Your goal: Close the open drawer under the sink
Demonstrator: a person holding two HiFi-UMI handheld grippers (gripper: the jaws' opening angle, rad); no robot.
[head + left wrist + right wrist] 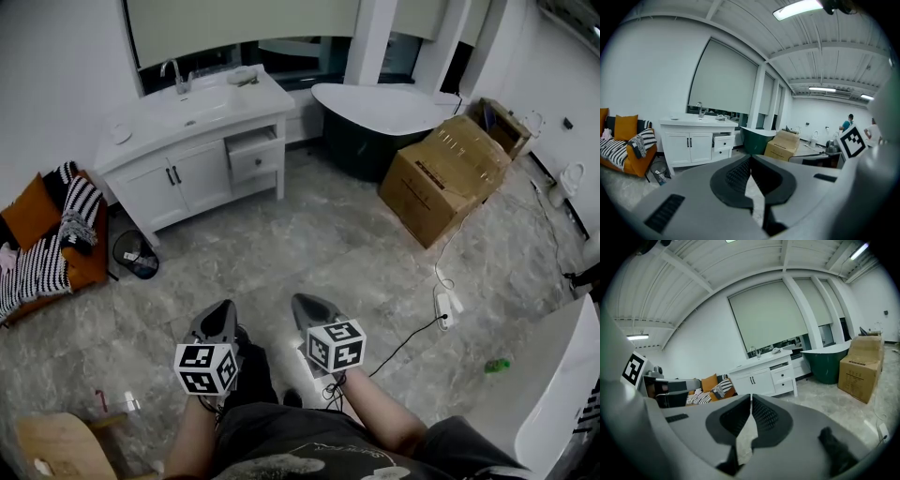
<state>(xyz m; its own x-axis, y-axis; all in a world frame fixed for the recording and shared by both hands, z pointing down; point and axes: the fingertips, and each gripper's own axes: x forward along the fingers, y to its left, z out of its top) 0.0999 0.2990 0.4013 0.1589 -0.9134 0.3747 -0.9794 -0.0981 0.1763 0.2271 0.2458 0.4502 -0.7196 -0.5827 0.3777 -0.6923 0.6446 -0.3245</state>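
Note:
A white vanity cabinet (187, 169) with a sink and tap stands against the far wall, several steps away across the floor. Its top right drawer (253, 143) is pulled partly out; the drawer below it is flush. The same open drawer (723, 139) shows in the left gripper view, and it also appears as the drawer (780, 366) in the right gripper view. My left gripper (223, 314) and right gripper (311, 306) are held low in front of me, side by side, both pointing toward the vanity. Each is shut with nothing between its jaws.
A dark green bathtub (375, 122) sits right of the vanity, with a big cardboard box (450, 178) beyond it. An orange sofa (56, 234) with striped blankets lines the left wall, a round bin (136, 253) beside it. A power strip (446, 305) and cable lie on the floor at right.

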